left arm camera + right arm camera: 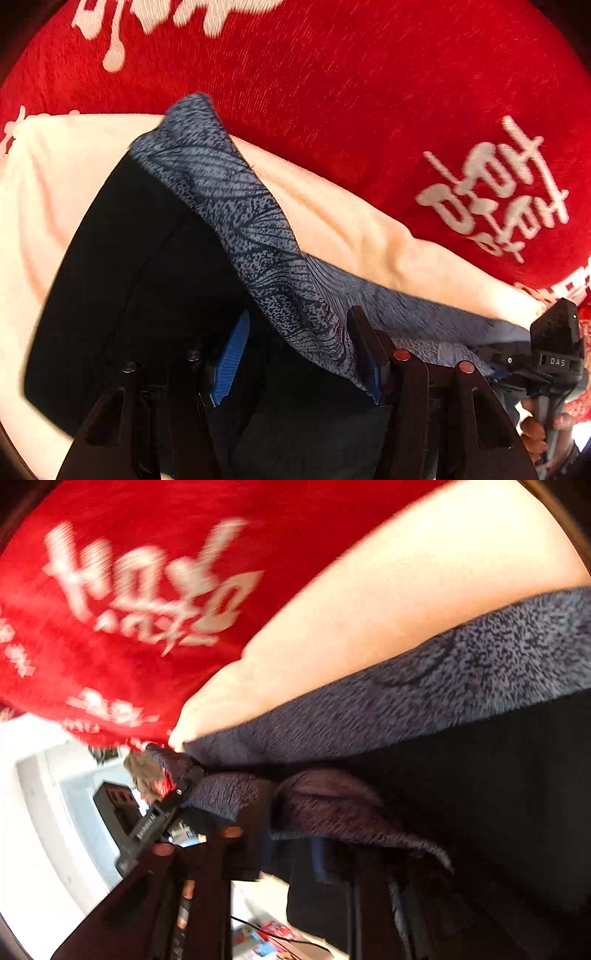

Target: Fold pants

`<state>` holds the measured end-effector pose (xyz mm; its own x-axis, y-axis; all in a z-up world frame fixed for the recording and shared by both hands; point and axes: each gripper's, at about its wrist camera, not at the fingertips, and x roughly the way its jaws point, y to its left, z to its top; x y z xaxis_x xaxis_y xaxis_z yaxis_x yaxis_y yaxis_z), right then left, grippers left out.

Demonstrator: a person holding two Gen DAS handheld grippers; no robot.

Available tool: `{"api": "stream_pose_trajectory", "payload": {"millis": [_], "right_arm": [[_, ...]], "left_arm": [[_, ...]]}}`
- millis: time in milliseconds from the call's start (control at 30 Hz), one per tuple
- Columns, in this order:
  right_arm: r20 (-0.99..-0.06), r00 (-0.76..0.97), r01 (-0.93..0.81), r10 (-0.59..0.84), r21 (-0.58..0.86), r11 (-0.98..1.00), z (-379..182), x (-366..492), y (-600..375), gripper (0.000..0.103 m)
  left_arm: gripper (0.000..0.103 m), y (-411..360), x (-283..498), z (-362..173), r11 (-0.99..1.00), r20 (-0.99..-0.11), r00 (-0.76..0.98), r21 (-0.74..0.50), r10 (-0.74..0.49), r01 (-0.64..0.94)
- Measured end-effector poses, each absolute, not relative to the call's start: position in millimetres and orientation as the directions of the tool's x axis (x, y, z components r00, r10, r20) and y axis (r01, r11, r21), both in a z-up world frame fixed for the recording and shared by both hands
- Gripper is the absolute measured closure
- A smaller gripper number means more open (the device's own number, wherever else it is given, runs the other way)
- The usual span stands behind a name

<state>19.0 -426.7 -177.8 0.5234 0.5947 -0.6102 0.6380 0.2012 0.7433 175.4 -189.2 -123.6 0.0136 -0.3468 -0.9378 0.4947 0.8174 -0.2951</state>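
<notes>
- A red plush blanket [332,92], printed with white lettering [495,192], was spread across the upper part of the left wrist view.
- The same red fabric was seen in the upper left of the right wrist view, its white print blurred beyond reading.
- A cream-coloured cloth [351,225] was laid over the blanket, running diagonally through both views.
- A pale wall or cabinet front [40,812] was glimpsed at the lower left of the right wrist view, too blurred to be made out further.
- Colourful printed items [266,938], red and blue, were seen at the bottom edge, blurred.
</notes>
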Motion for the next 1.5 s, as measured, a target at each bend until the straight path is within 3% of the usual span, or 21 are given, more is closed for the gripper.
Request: {"api": "stream_pose_trajectory", "payload": {"millis": [33,67,100,167,200,233,267,300,333,500,533,567,633,700,733,767,800,967,1233,1500], "right_arm": [[-0.603,0.535,0.612,0.592,0.76,0.221,-166,17,-423,0.032],[-0.6,0.545,0.585,0.586,0.773,0.247,-151,16,-419,0.01],[-0.625,0.545,0.568,0.56,0.766,0.302,-131,14,-413,0.009],[-0.67,0.532,0.54,0.517,0.739,0.402,-107,10,-403,0.01],[-0.682,0.527,0.528,0.507,0.731,0.433,-100,10,-399,0.012],[-0.703,0.509,0.515,0.496,0.711,0.479,-95,13,-390,0.029],[-0.733,0.476,0.511,0.486,0.68,0.526,-94,20,-382,0.062],[-0.765,0.436,0.509,0.474,0.644,0.571,-98,28,-376,0.075],[-0.795,0.391,0.5,0.464,0.607,0.618,-106,36,-372,0.08],[-0.898,0.255,0.469,0.359,0.44,0.766,-154,66,-374,0.081],[-0.907,0.262,0.475,0.329,0.418,0.774,-159,69,-383,0.093],[-0.896,0.288,0.495,0.338,0.441,0.749,-161,68,-395,0.098],[-0.857,0.358,0.559,0.37,0.514,0.65,-155,54,-417,0.097],[-0.828,0.428,0.576,0.363,0.559,0.597,-136,32,-428,0.089],[-0.827,0.442,0.578,0.347,0.559,0.594,-127,20,-431,0.071],[-0.828,0.452,0.581,0.332,0.555,0.595,-118,7,-432,0.044],[-0.825,0.467,0.585,0.318,0.558,0.588,-108,-15,-432,0.036],[-0.829,0.465,0.654,0.311,0.559,0.51,-89,-109,-421,0.035],[-0.897,0.4,0.858,0.189,0.439,0.265,-79,-301,-379,0.035],[-0.893,0.442,0.897,0.087,0.437,-0.066,-117,-428,-320,0.035]], "left_arm": [[0.046,-183,172,-109,0.815,-0.938,0.044,-0.275,-0.344,0.511],[0.046,-177,170,-96,0.809,-0.937,0.067,-0.258,-0.343,0.528],[0.046,-168,167,-81,0.806,-0.938,0.088,-0.238,-0.336,0.542],[0.043,-157,165,-70,0.808,-0.941,0.11,-0.209,-0.319,0.551],[0.03,-154,164,-68,0.807,-0.947,0.124,-0.179,-0.296,0.563],[0.028,-153,162,-70,0.802,-0.952,0.151,-0.132,-0.266,0.583],[0.028,-156,163,-75,0.794,-0.957,0.17,-0.089,-0.236,0.601],[0.028,-161,164,-82,0.79,-0.961,0.168,-0.073,-0.219,0.609],[0.027,-166,165,-91,0.786,-0.964,0.161,-0.07,-0.212,0.614],[0.028,-167,164,-133,0.792,-0.973,0.193,0.019,-0.125,0.61],[0.028,-162,161,-133,0.785,-0.965,0.216,0.018,-0.148,0.619],[0.027,-160,158,-133,0.774,-0.963,0.231,0.04,-0.138,0.631],[0.027,-159,152,-131,0.762,-0.965,0.246,0.094,-0.088,0.641],[0.027,-152,150,-125,0.777,-0.974,0.219,0.094,-0.058,0.623],[0.027,-151,146,-120,0.782,-0.976,0.216,0.103,-0.041,0.615],[0.027,-149,138,-111,0.783,-0.976,0.214,0.108,-0.034,0.612],[0.027,-147,131,-105,0.781,-0.978,0.204,0.093,-0.044,0.617],[0.027,-179,50,-80,0.708,-0.989,0.076,-0.036,-0.126,0.705],[0.027,-253,-86,-84,0.484,-0.955,-0.206,-0.286,-0.212,0.827],[0.027,-293,-159,-94,0.341,-0.911,-0.334,-0.401,-0.24,0.85]]}}
